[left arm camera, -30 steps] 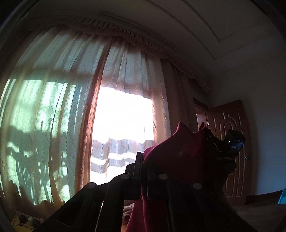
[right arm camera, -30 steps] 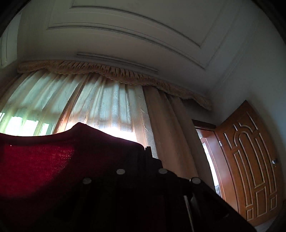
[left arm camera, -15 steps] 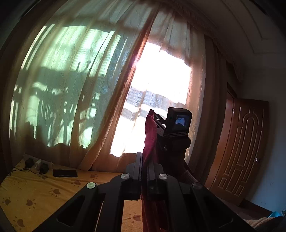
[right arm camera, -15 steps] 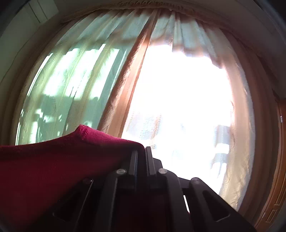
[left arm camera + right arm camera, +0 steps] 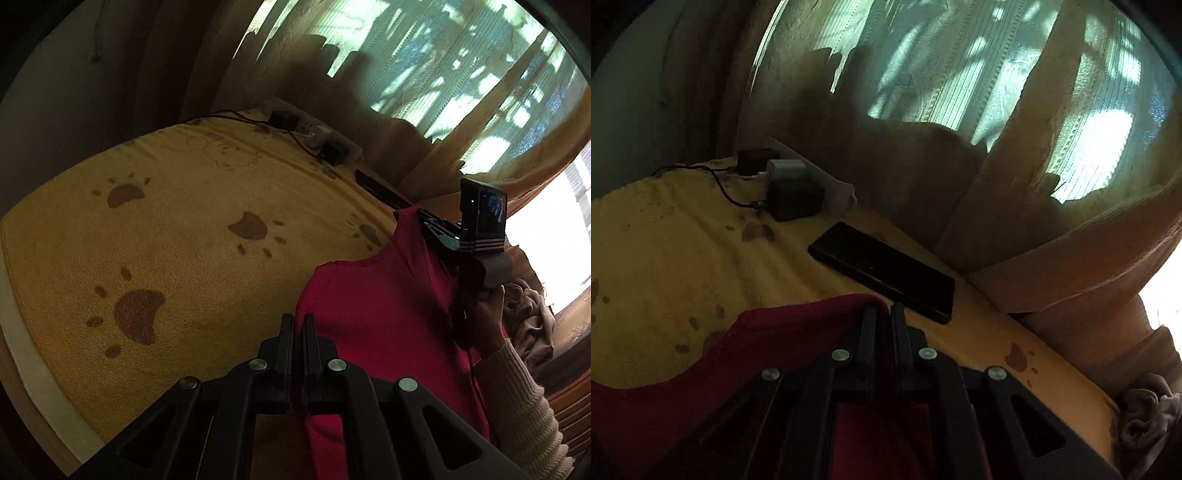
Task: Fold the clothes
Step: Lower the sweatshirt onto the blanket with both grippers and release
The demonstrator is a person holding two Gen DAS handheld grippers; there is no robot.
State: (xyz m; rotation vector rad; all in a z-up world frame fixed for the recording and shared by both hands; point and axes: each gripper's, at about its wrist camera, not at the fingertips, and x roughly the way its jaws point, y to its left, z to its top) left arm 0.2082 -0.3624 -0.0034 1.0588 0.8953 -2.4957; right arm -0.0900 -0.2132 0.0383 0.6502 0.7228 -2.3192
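Bed: yellow blanket (image 5: 207, 266) with brown paw prints covers it; it runs up to the curtain (image 5: 979, 122) at the far edge.
Garment: red knit top (image 5: 373, 317), held up over the blanket and stretched between the two tongs; none of it can be confirmed as resting on the bed.
Fold state: not settled; the cloth hangs in what looks like a single layer, with no crease seen.
Handling (judged): soft, light and limp, it will sag and swing; the knit may stretch if pulled hard. Best held at corners or the shoulder edge, both sides level.
Left tongs (image 5: 299, 328): closed on the garment's near edge.
Right tongs (image 5: 884, 314): closed on the opposite upper edge, cloth pinched between the fingers.
Other cloth: pale crumpled item (image 5: 532, 325) at the bed's right side.
Phone (image 5: 882, 271): dark, flat on the blanket near the curtain, just ahead of the right tongs.
Chargers (image 5: 786, 184): plugged into a strip by the wall.
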